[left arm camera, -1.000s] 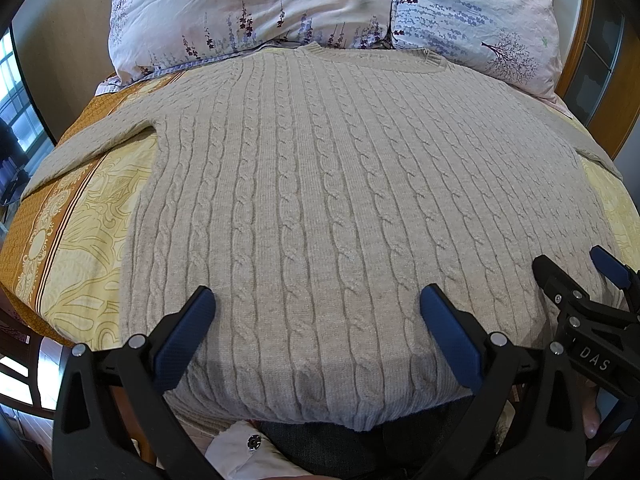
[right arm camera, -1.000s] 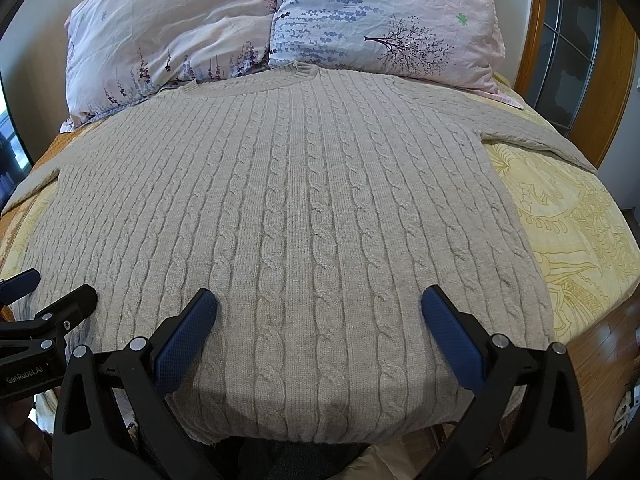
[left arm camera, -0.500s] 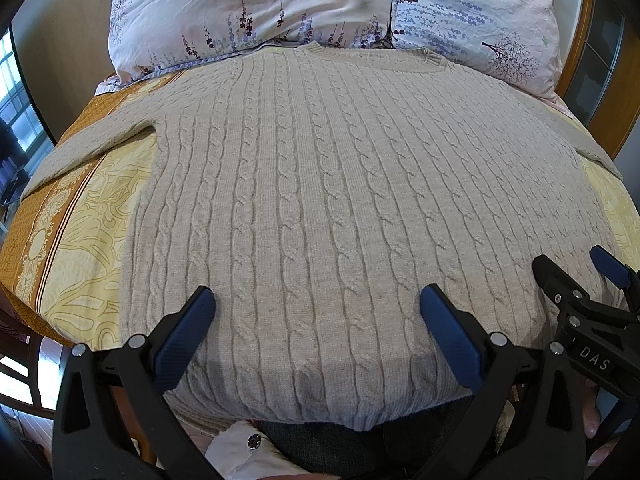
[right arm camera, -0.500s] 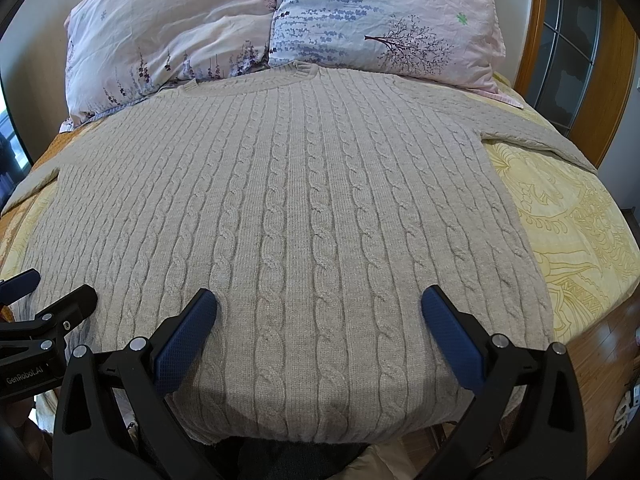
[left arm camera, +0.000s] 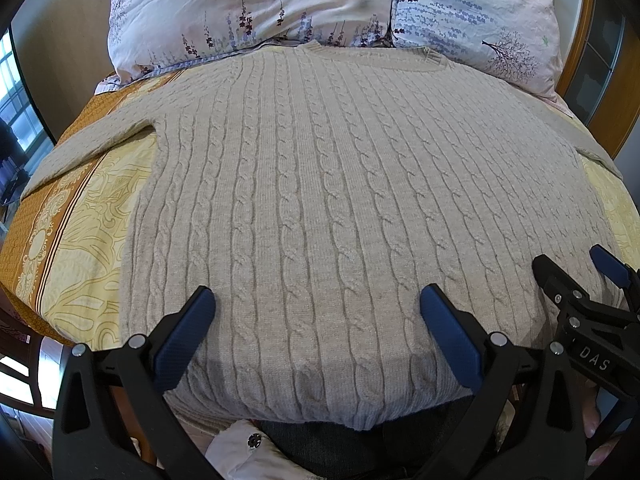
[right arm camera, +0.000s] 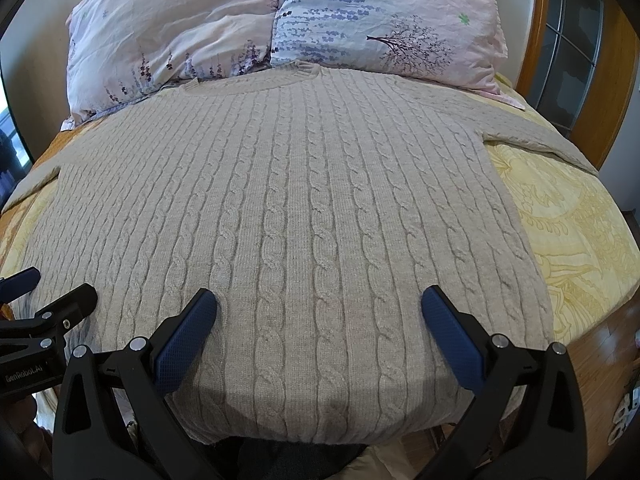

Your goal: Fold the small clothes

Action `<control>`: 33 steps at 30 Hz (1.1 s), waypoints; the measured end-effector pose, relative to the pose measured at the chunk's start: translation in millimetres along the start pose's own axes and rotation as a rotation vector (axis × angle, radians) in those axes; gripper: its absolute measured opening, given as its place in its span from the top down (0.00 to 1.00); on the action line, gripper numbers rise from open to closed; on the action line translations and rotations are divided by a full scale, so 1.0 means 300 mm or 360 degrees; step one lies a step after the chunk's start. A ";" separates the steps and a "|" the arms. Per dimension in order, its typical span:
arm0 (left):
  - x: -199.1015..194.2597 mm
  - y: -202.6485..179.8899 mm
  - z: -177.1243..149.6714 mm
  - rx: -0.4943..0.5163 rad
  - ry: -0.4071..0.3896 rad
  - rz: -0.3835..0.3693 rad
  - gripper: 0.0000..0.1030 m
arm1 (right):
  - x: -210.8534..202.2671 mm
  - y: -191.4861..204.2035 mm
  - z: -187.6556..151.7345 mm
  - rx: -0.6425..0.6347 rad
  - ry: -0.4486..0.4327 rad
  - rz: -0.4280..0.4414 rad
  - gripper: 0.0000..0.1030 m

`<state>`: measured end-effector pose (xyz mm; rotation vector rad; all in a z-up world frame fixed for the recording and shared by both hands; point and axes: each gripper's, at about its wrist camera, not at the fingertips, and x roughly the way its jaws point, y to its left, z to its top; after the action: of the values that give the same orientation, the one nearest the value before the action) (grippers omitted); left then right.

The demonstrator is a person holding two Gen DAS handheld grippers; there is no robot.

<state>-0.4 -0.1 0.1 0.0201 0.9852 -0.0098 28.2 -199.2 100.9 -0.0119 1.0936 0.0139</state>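
Note:
A beige cable-knit sweater lies flat on the bed, collar toward the pillows, hem at the near edge. Its sleeves spread out to both sides. My left gripper hovers open over the hem's left half, nothing between its blue pads. My right gripper hovers open over the hem's right half, also empty. Each view shows the other gripper at its edge: the right gripper and the left gripper.
Two floral pillows lean at the head of the bed. A yellow and orange patterned bedspread shows on both sides of the sweater. A wooden headboard frame rises at the right. Wooden floor lies beyond the bed's right edge.

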 end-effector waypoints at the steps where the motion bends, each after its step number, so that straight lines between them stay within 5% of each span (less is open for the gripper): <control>1: 0.000 0.000 0.000 0.0001 0.0000 -0.0001 0.02 | -0.004 -0.007 -0.001 -0.0008 -0.0005 0.0006 0.01; 11: 0.006 0.003 0.009 0.0018 0.0006 0.0004 0.02 | -0.005 -0.010 -0.005 -0.0106 -0.0104 0.0103 0.01; 33: 0.091 -0.011 0.219 0.0043 -0.0061 0.0065 0.02 | 0.092 -0.125 0.157 0.0037 -0.0010 0.0073 0.01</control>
<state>69.5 -4.7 13.6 0.0647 0.9461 0.0139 83.5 -235.8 98.1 0.0342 1.0876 0.0424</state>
